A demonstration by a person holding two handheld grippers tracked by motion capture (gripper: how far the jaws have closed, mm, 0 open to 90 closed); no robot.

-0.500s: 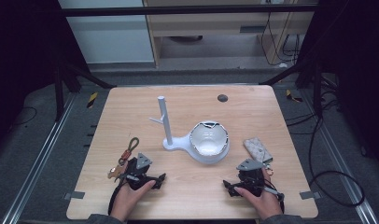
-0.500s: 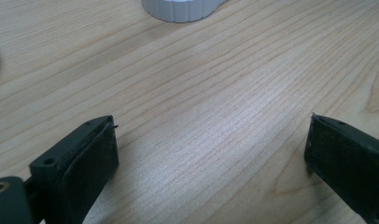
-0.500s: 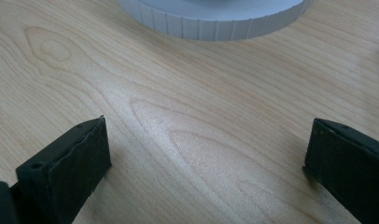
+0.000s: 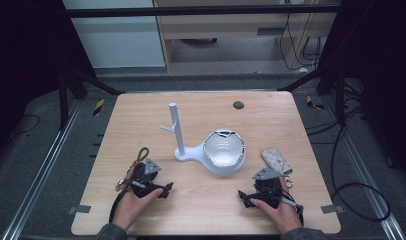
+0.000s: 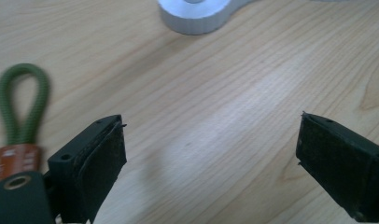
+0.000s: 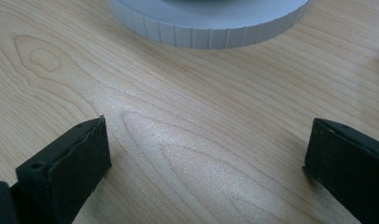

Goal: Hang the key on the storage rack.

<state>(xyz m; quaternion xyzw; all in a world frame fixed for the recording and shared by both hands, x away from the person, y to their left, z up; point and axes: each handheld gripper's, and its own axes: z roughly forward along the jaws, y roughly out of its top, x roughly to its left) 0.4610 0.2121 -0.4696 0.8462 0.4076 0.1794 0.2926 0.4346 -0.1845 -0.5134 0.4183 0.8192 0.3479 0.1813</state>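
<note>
A white stand (image 4: 175, 131) with an upright post and a short side branch rises mid-table, joined to a white round dish (image 4: 224, 151). My left gripper (image 4: 158, 186) rests on the wood at the front left, held by a hand. It is open with bare wood between the jaws (image 5: 211, 126). A green cord loop with a brown band (image 5: 22, 107) lies just left of it, and the stand's round base (image 5: 197, 16) is ahead. My right gripper (image 4: 251, 192) rests at the front right, open and holding nothing (image 6: 208, 126), and it faces the dish's ribbed base (image 6: 211, 23).
A grey patterned pouch (image 4: 275, 159) lies right of the dish, just beyond my right gripper. The green loop keychain (image 4: 141, 154) lies beside my left hand. A small dark round spot (image 4: 238, 105) sits near the table's far edge. Bare wood lies between the two grippers.
</note>
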